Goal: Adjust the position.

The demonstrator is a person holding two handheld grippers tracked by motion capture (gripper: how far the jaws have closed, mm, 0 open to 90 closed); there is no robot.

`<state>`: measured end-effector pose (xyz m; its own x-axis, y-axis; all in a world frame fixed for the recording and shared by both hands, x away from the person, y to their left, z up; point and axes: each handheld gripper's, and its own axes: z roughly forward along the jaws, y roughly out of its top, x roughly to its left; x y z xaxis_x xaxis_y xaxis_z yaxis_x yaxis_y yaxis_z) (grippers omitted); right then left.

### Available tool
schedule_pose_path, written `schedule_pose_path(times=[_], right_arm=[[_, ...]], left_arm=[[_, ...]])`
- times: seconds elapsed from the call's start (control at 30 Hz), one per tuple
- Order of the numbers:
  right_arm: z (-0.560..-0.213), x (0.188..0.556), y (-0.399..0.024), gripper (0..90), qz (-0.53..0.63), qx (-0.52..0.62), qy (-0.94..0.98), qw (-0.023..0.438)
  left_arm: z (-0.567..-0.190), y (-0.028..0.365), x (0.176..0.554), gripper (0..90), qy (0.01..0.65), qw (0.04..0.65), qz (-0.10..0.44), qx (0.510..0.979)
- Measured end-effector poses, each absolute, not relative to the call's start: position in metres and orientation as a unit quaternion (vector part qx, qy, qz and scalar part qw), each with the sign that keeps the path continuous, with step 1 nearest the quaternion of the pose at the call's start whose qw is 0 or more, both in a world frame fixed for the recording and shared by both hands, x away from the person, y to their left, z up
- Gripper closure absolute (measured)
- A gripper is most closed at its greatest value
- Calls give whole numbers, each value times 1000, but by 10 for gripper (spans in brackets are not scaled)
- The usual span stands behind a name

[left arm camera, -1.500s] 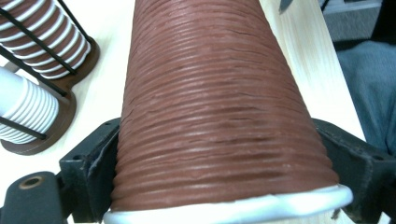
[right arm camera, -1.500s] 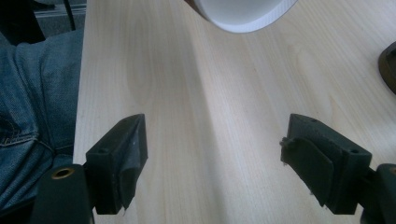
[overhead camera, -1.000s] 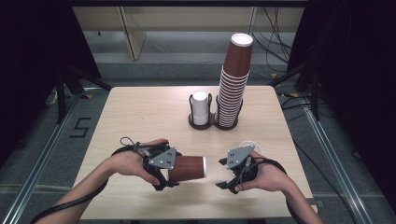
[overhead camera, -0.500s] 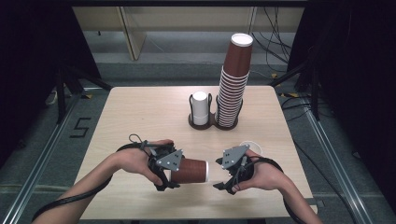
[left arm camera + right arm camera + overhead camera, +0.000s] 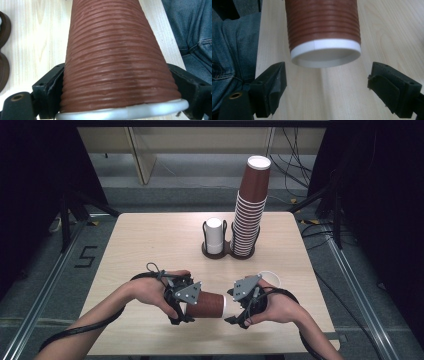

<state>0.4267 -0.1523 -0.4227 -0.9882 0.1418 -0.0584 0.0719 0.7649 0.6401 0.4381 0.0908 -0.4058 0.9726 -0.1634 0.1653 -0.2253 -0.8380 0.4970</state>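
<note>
A brown ribbed paper cup (image 5: 206,305) lies level above the table's near edge, its white rim toward the right. My left gripper (image 5: 192,306) is shut on its body, and in the left gripper view the cup (image 5: 117,57) fills the space between the black jaws of the gripper (image 5: 120,100). My right gripper (image 5: 231,312) faces the cup's open mouth (image 5: 325,53). Its jaws have just been opening, and the gripper (image 5: 327,80) now stands open with bare table between the pads and the rim just ahead of them.
At the back of the table (image 5: 150,245), a dark two-ring holder (image 5: 227,251) carries a short white cup stack (image 5: 214,235) and a tall stack of brown cups (image 5: 250,210). A white round piece (image 5: 271,278) lies behind the right hand. Jeans show past the table's near edge.
The right gripper's jaws have spread wider. The two hands have drawn slightly closer, so the cup's rim now sits right at the right gripper's tips.
</note>
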Motion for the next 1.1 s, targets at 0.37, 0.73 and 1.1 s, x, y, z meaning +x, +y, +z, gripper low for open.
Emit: schedule_pose_path(times=[0.37,0.73,1.1], right_arm=[[-423,425,-144,153,335,57,939,48],[-424,426,-136,153,339,40,939,48],[-427,425,-125,155,338,46,939,44]], left_arm=[[-407,88,439,115,-105,248,56,961],[-408,82,438,114,-108,246,54,962],[-408,76,437,115,-115,247,52,961]])
